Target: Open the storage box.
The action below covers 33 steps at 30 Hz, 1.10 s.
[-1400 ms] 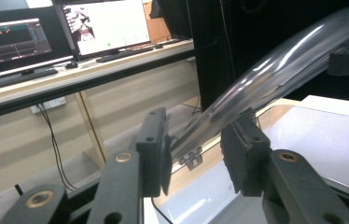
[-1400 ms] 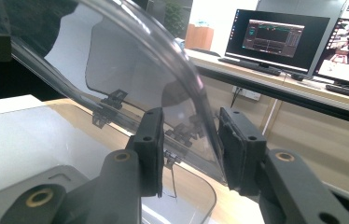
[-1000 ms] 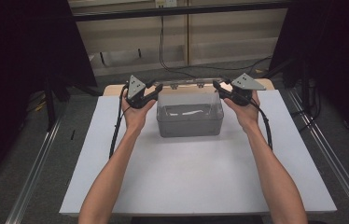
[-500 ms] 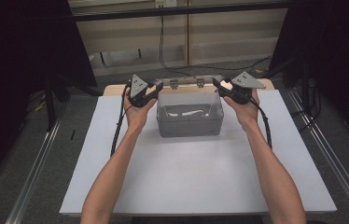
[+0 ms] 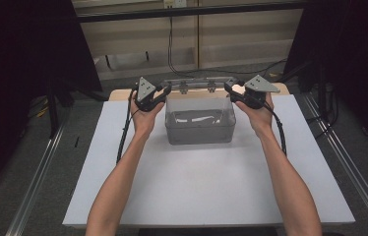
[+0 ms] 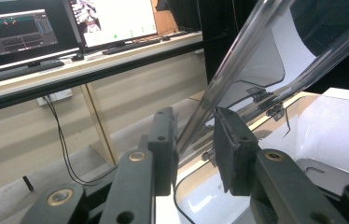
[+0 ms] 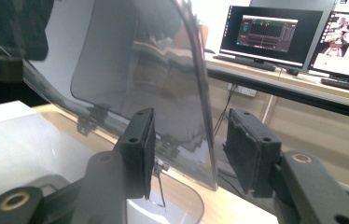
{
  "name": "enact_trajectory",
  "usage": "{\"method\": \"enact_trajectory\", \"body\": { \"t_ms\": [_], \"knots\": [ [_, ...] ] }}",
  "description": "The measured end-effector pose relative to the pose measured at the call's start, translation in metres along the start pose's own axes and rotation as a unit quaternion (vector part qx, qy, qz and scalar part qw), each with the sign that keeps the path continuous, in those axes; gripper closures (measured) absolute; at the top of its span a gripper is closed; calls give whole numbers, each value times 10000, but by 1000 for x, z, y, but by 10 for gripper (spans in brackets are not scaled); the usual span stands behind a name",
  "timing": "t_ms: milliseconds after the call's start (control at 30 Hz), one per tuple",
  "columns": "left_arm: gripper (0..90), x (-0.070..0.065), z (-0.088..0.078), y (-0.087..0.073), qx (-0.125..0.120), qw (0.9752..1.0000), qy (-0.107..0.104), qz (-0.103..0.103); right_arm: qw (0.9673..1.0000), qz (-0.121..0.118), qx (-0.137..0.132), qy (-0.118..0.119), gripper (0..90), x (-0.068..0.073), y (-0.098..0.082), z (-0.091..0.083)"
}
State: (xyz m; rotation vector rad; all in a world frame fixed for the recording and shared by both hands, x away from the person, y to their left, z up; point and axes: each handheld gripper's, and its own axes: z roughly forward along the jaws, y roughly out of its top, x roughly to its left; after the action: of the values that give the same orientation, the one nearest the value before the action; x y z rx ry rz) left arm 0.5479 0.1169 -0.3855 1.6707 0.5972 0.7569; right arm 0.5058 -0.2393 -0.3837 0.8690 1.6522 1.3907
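Observation:
A clear plastic box (image 5: 199, 129) stands on the white table (image 5: 197, 191), its hinged clear lid (image 5: 197, 82) raised at the far side. My left gripper (image 5: 165, 90) is at the lid's left edge. In the left gripper view the lid (image 6: 266, 60) rim runs between the jaws of this gripper (image 6: 195, 140), which have just been closing and now pinch it. My right gripper (image 5: 228, 87) is at the lid's right edge. Its jaws (image 7: 189, 144) have just been opening and stand off the lid (image 7: 130, 60) edge on both sides.
Something pale lies on the box floor (image 5: 199, 118). Small hinges (image 5: 197, 88) join lid and box at the back. Beyond the table runs a desk with monitors (image 7: 270, 35). Metal rails (image 5: 349, 162) flank the table.

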Motion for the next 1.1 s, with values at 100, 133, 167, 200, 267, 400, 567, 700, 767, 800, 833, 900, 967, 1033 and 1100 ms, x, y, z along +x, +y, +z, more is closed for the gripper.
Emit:
{"method": "enact_trajectory", "body": {
  "t_ms": [100,133,167,200,267,400,567,700,767,800,833,900,967,1033,1100],
  "knots": [
    [697,0,1,0,-26,10000,-11,-57,10000,20,45,-10,549,-2,-2,3],
    [697,0,1,1,-21,10000,7,-49,10000,25,53,-5,554,-2,-3,4],
    [697,1,1,1,-25,10000,-4,-53,10000,8,70,-7,561,-2,-4,5],
    [697,1,1,1,0,10000,-11,-27,10000,-17,93,6,570,-3,-4,6],
    [698,2,1,1,3,10000,-11,-29,10000,1,98,-6,572,-4,-6,8],
    [705,2,3,2,-24,10000,-13,-86,9998,8,181,-9,594,-7,-8,11],
    [707,4,3,2,0,10000,-5,-55,9998,18,188,30,654,-8,-9,14],
    [707,5,4,3,12,10000,1,-31,9997,150,180,24,691,-10,-13,16],
    [707,5,5,3,18,10000,-17,-51,9997,163,182,17,701,-11,-13,16],
    [707,5,5,3,22,10000,-15,-45,9997,182,181,20,705,-11,-13,16],
    [706,5,5,3,18,10000,-8,-67,9997,187,172,21,709,-11,-13,17],
    [700,6,6,2,42,10000,19,-67,9997,196,162,26,711,-12,-13,18],
    [694,8,6,0,121,9999,60,-57,9996,171,211,34,712,-12,-11,18],
    [688,9,7,-3,154,9998,76,-80,9996,155,229,46,713,-13,-10,19],
    [688,10,8,-5,177,9998,106,-82,9996,171,231,44,714,-13,-10,19]
  ]
}}
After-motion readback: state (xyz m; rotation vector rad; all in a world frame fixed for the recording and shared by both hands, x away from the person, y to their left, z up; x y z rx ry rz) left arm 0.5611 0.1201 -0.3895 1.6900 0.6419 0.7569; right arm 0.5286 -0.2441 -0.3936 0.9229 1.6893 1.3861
